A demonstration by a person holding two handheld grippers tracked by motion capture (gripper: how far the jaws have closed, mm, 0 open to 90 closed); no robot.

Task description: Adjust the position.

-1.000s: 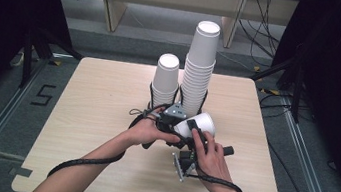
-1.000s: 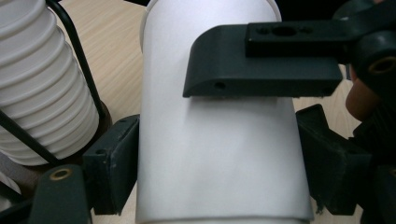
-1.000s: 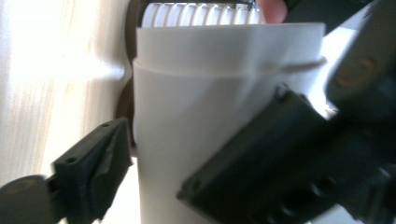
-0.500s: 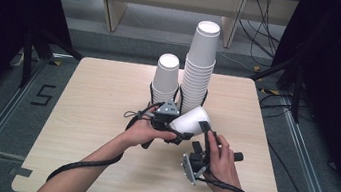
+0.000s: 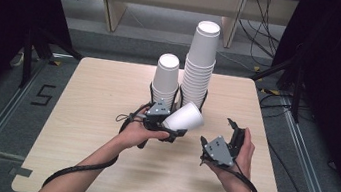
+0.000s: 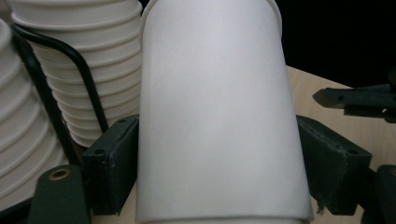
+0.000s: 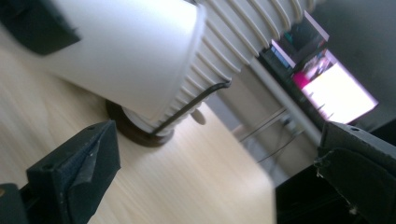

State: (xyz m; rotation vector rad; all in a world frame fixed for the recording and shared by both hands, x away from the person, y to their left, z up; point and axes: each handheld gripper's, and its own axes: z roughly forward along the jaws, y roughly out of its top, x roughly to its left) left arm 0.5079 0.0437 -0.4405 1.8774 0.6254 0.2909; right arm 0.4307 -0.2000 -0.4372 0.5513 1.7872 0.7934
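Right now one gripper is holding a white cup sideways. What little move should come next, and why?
Probably tip the single white paper cup upright and lift it toward the shorter stack of white paper cups. The left hand-held gripper grips it by its sides, lying tilted just in front of the two stacks in their black wire holder. The right hand-held gripper is open and off to the side, so nothing blocks the way.

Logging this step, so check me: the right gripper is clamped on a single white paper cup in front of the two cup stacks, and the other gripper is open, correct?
Wrong gripper: the left gripper clamps the cup, as the left gripper view shows; the right gripper is the open one.
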